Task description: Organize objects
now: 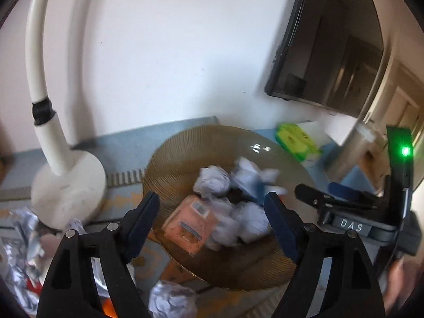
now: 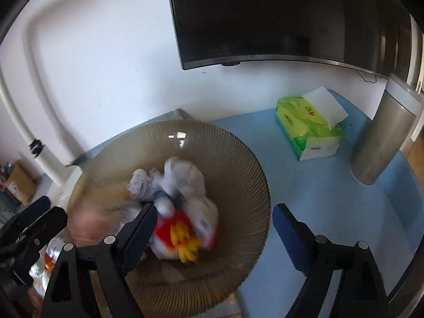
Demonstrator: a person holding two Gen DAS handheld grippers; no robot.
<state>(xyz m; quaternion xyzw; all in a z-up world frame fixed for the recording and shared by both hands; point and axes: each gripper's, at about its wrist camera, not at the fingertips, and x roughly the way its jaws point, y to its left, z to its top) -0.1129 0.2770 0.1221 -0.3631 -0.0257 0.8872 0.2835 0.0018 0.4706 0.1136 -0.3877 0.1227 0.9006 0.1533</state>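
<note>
with both my left gripper (image 1: 212,221) and right gripper (image 2: 213,232) hanging wide open and empty over the ribbed bowl (image 1: 185,143), i judge it mostly loaded with crumpled paper (image 1: 212,181) and a pink packet (image 1: 189,224), one paper ball (image 1: 171,300) and foil wrappers (image 1: 18,241) left outside.

Ribbed amber glass bowl (image 2: 238,159), wide and shallow, upright on the blue tabletop. Contents: several crumpled white paper balls (image 1: 212,181) heaped near the centre, a flat peach-coloured packet (image 1: 189,226) lying tilted against them, and a blurred white wrapper with red and yellow print (image 2: 182,234). One crumpled paper ball (image 1: 171,300) lies outside, just beside the bowl's near rim.
</note>
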